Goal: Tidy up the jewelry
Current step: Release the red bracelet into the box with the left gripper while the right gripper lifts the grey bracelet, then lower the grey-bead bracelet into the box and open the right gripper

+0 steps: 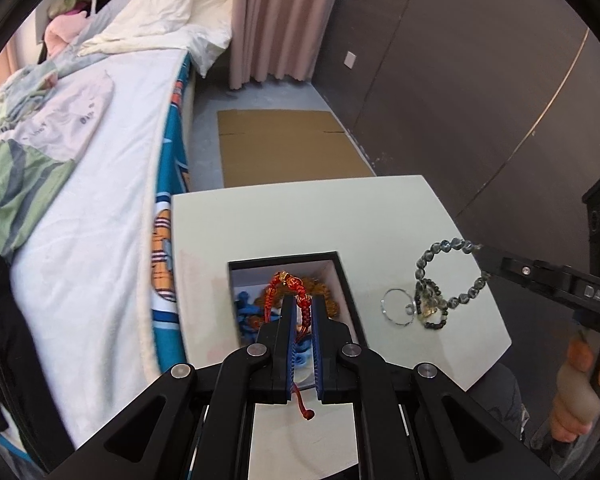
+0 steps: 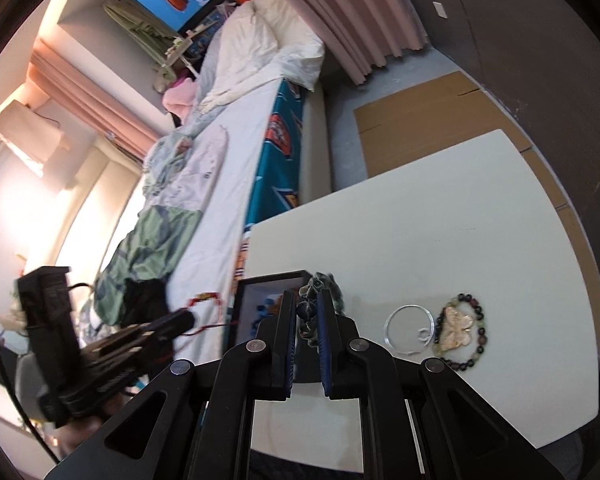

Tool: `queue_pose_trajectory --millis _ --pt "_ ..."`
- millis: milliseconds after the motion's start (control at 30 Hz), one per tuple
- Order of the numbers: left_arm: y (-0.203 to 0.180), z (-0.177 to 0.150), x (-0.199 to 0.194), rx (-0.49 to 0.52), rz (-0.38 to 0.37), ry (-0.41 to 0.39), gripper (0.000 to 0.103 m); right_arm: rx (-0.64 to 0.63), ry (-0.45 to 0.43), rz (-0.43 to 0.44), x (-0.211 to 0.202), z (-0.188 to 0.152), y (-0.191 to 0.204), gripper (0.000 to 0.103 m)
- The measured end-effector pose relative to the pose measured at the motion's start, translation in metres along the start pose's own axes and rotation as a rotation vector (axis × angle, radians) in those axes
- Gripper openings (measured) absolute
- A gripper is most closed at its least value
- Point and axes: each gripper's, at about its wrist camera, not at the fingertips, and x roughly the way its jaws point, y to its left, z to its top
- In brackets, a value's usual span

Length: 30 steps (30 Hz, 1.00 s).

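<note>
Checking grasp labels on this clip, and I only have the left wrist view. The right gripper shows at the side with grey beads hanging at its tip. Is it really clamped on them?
Observer: Yes. In the right wrist view the right gripper has its jaws closed on the grey bead bracelet, with beads pinched between the blue pads.
Operator: That bracelet hangs in front of something on the table. What is it?
Observer: A dark bead bracelet lying flat, with a pale butterfly-shaped pendant inside its loop.
Operator: And the clear ring?
Observer: The clear ring lies flat close beside that bracelet, on the side nearer the box. I cannot tell whether they touch.
</note>
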Motion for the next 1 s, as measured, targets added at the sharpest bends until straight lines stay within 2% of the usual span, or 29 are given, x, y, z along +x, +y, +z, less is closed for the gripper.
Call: queue_pose_trajectory --millis 167,300,400,467,533,633,767,933,1000 --pt "-0.009 0.007 0.012 0.001 -0.042 0.017 0.008 -0.019 -0.015 -0.017 -0.009 0.000 0.004 0.012" --pt "0.001 0.008 0.023 -0.066 -0.062 0.075 0.009 -0.023 -0.011 -0.036 -0.009 0.001 0.003 0.012" --pt "0.010 0.005 0.021 -0.090 -0.065 0.083 0.011 -0.025 0.000 -0.036 -0.003 0.001 0.003 0.012" --pt "0.013 0.003 0.017 -0.091 -0.063 0.082 0.022 -0.029 0.012 -0.030 0.003 0.001 0.006 0.012" --pt "0.017 0.001 0.010 -0.096 -0.058 0.062 0.045 -0.035 0.024 -0.018 0.010 0.001 0.011 0.012" --pt "0.024 0.001 -0.002 -0.106 -0.044 0.026 0.061 -0.048 0.039 -0.002 0.020 0.000 0.020 0.012" --pt "0.037 -0.001 -0.016 -0.131 -0.021 -0.002 0.066 -0.066 0.065 0.036 0.034 -0.001 0.035 0.012" --pt "0.049 -0.003 -0.024 -0.164 -0.005 -0.020 0.068 -0.064 0.074 0.176 0.045 0.000 0.051 0.012" --pt "0.052 -0.003 -0.025 -0.172 -0.003 -0.022 0.068 -0.044 0.092 0.132 0.054 0.001 0.048 0.015"
